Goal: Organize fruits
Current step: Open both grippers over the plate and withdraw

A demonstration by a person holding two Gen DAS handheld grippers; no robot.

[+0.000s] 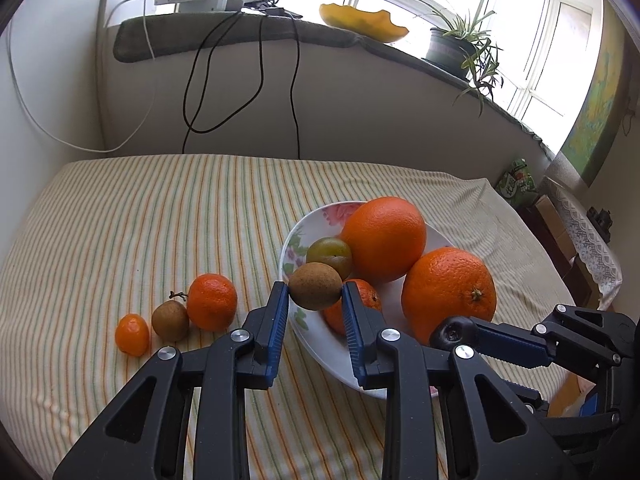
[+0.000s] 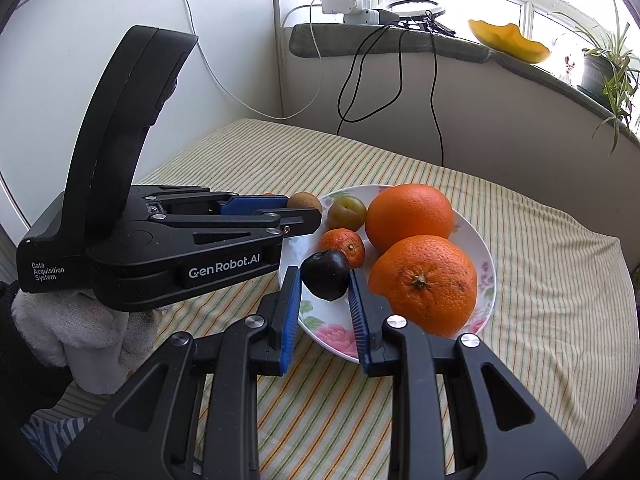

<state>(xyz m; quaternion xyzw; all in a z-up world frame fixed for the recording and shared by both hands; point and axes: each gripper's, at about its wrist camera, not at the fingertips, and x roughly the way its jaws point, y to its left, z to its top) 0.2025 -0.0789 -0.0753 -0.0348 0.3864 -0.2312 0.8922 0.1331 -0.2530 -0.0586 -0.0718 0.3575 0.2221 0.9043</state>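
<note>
My left gripper [image 1: 315, 294] is shut on a small brown fruit [image 1: 315, 286], held just above the near left rim of a flowered white plate [image 1: 316, 216]. On that plate lie two big oranges [image 1: 384, 238] [image 1: 448, 294], a greenish plum [image 1: 329, 255] and a small mandarin [image 1: 362, 304]. My right gripper [image 2: 325, 282] is shut on a dark purple plum [image 2: 325, 274] over the plate's [image 2: 486, 268] near left side; it shows at the right in the left wrist view [image 1: 450, 332]. Left of the plate, a mandarin [image 1: 212, 302], a brown fruit [image 1: 170, 320] and a kumquat [image 1: 132, 335] sit in a row on the striped cloth.
The striped cloth [image 1: 140, 220] covers the table up to a white wall. Cables [image 1: 200, 80] hang from a sill holding chargers, a yellow bowl [image 1: 362, 20] and a potted plant [image 1: 460, 44]. A gloved hand [image 2: 72, 332] carries the left gripper body [image 2: 160, 248]. A lace-covered cabinet [image 1: 580, 236] stands right.
</note>
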